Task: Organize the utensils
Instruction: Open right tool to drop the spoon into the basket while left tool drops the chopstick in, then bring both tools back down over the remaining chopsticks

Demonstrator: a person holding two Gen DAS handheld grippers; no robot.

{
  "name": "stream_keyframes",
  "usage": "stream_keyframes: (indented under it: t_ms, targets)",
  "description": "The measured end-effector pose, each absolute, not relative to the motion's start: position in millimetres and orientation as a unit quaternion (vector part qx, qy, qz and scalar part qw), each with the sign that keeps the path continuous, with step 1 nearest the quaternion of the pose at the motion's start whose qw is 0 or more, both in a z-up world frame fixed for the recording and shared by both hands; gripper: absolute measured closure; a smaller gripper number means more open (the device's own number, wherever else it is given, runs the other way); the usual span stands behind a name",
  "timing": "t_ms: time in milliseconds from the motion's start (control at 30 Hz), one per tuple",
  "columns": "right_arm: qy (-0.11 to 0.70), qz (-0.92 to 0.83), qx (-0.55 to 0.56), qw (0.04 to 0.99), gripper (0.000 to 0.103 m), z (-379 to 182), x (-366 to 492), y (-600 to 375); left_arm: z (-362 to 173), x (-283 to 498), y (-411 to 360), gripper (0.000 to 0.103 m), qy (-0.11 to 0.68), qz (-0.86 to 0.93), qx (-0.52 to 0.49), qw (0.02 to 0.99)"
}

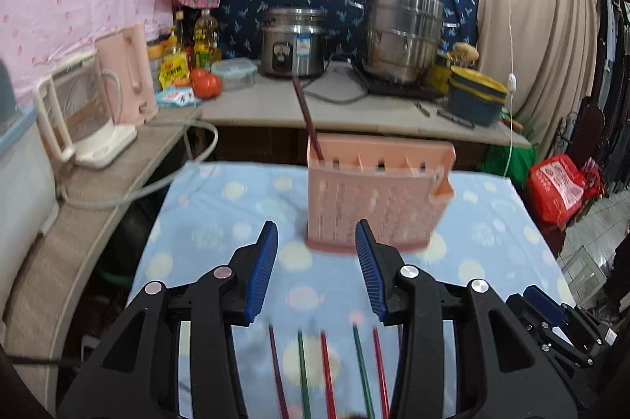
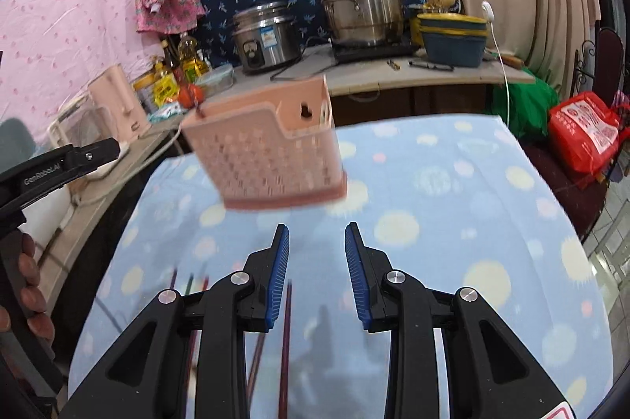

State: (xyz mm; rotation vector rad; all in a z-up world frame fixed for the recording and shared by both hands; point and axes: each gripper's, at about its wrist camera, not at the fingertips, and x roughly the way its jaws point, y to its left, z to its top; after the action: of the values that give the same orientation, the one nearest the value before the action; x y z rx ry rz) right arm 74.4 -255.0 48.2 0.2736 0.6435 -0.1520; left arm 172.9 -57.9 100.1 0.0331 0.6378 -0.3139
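Right now both your grippers are empty and parted. The left gripper has its blue pads spread wide, with nothing between them but the blue dotted cloth; the right gripper is open a little less, and it too holds nothing.

The pink utensil holder stands upright on the cloth just ahead of your left gripper, its slotted top facing up so things can drop in from above. One dark red chopstick already leans in its leftmost slot, tip down — a sign the sorting has begun, though most of it looks undone.

The loose chopsticks lie on the cloth beneath and behind your left gripper's pads, red and green ones side by side, running roughly parallel and pointing toward the holder. That layout suits you: each can be pinched near its far end and lifted straight toward a slot. From the right wrist view, a few more sticks show under the right gripper, blurred, so I cannot count them.

Your left hand is visible at the edge of the right view, wrapped around its handle.

My guess is that the next move is a pick-up, and thin sticks lying flat on soft cloth may roll or slip when the pads close.
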Motion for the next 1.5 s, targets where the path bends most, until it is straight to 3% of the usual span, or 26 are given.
stream_keyframes:
  t_ms: [600, 1500]
  targets:
    - [0.422, -0.050, 0.108, 0.899, 0.074, -36.0, -37.2, -204.2, -24.9, 37.6, -16.4, 0.064, 0.446, -0.135, 0.039, 0.884]
    - [0.433, -0.042, 0.075, 0.897, 0.074, -48.3, -33.0, -180.2, -50.0, 18.4, 0.0, 0.064, 0.462, -0.122, 0.023, 0.878]
